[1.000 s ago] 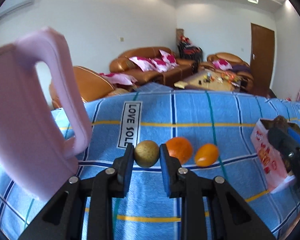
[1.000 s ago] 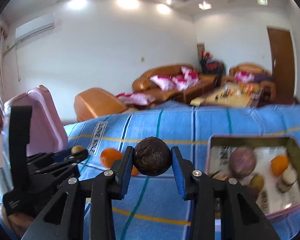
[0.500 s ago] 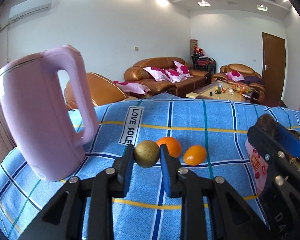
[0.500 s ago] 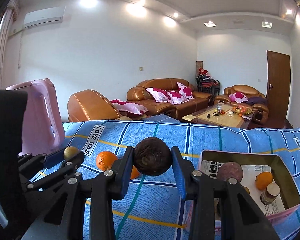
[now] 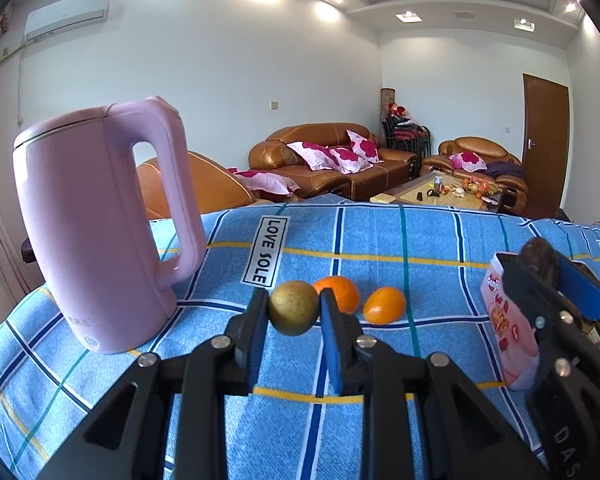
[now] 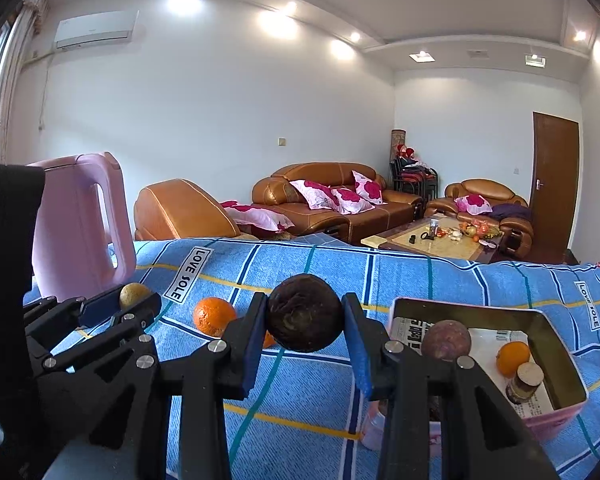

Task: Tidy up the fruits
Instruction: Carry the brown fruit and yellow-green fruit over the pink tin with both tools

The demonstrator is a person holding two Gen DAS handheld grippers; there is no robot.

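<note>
Our left gripper is clamped on a small greenish-yellow fruit, pinched at its widest part between the 2 blue pads, which we judge keeps a round thing from rolling out. Our right gripper is clamped the same way on a dark brown, rough-skinned fruit, held clear of the blue checked cloth.

Just beyond the left gripper, 2 orange fruits lie side by side on the cloth, not yet collected. To the left stands a pink kettle, upright and well apart from the fruit. To the right and below the right gripper sits the pink tin box, lined with printed paper, where the fruit seems to be gathered: a purple round fruit, a small orange and a short cut piece with a pale end already lie inside. We take it that both held fruits are bound for that box, the right one being the nearer.

Much is cut off. The right gripper's own fingers hide the box's near left corner and whatever lies there. In the left view only a corner of the box shows behind the right gripper. We cannot name the dark fruit or the cut piece with any confidence, and the hands holding the grippers are out of view.
</note>
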